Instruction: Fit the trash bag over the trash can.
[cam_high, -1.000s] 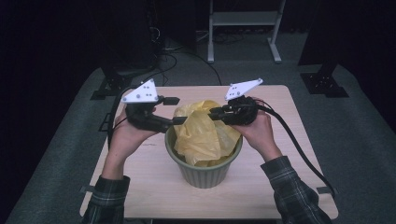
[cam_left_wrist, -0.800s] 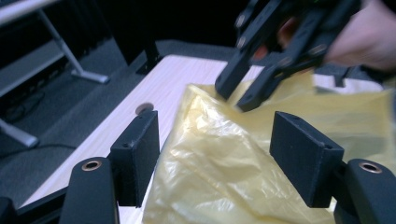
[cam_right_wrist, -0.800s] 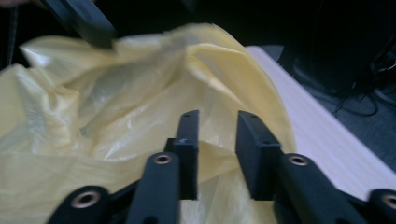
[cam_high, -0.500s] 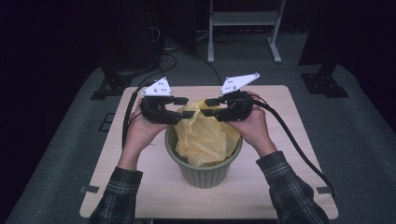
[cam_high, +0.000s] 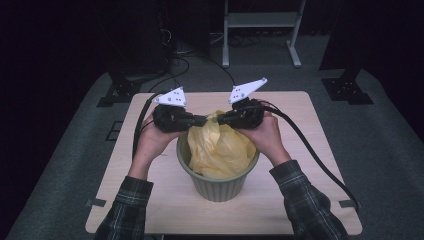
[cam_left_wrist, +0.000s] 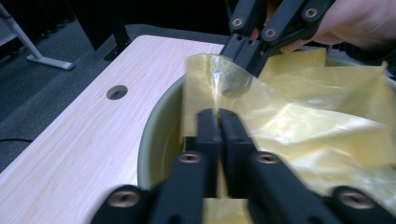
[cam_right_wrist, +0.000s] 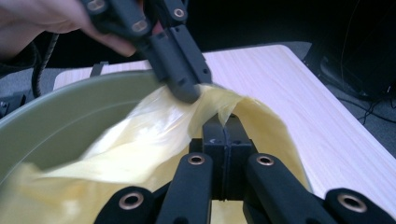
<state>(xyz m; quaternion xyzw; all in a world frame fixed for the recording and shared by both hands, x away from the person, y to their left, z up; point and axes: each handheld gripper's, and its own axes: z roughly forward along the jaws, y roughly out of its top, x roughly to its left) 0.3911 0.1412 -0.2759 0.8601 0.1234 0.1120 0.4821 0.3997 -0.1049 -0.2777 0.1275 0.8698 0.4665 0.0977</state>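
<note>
High view puts the yellow bag (cam_high: 220, 147) inside the green bucket (cam_high: 217, 182), its crumpled body filling the bowl and its top edge drawn up into a peak at the far side of the rim, away from the person. That peak lies directly between the two claws, which face each other across it: the left claw (cam_high: 202, 120) comes at it from the person's left, the right claw (cam_high: 221, 119) from the right, tips nearly meeting over the far rim. Left gripper view shows the left claw's jaws pressed together on a fold of the yellow film (cam_left_wrist: 299, 121) straight ahead of their tips, with the right claw (cam_left_wrist: 247, 58) pinching the same sheet just beyond and slightly above. Right gripper view shows the right claw (cam_right_wrist: 225, 123) likewise clamped on the bag's edge (cam_right_wrist: 224, 105), the left claw (cam_right_wrist: 187, 91) gripping just ahead and to its upper left. Both are equally near the peak, each holding a different side of one short span of film. My judgement is that the coming move turns on this: the span runs left to right between the claws, so pulling them apart along that line would spread the mouth toward the bucket's rim. The bucket stands on the pale wooden surface (cam_high: 300, 130), near its middle.
</note>
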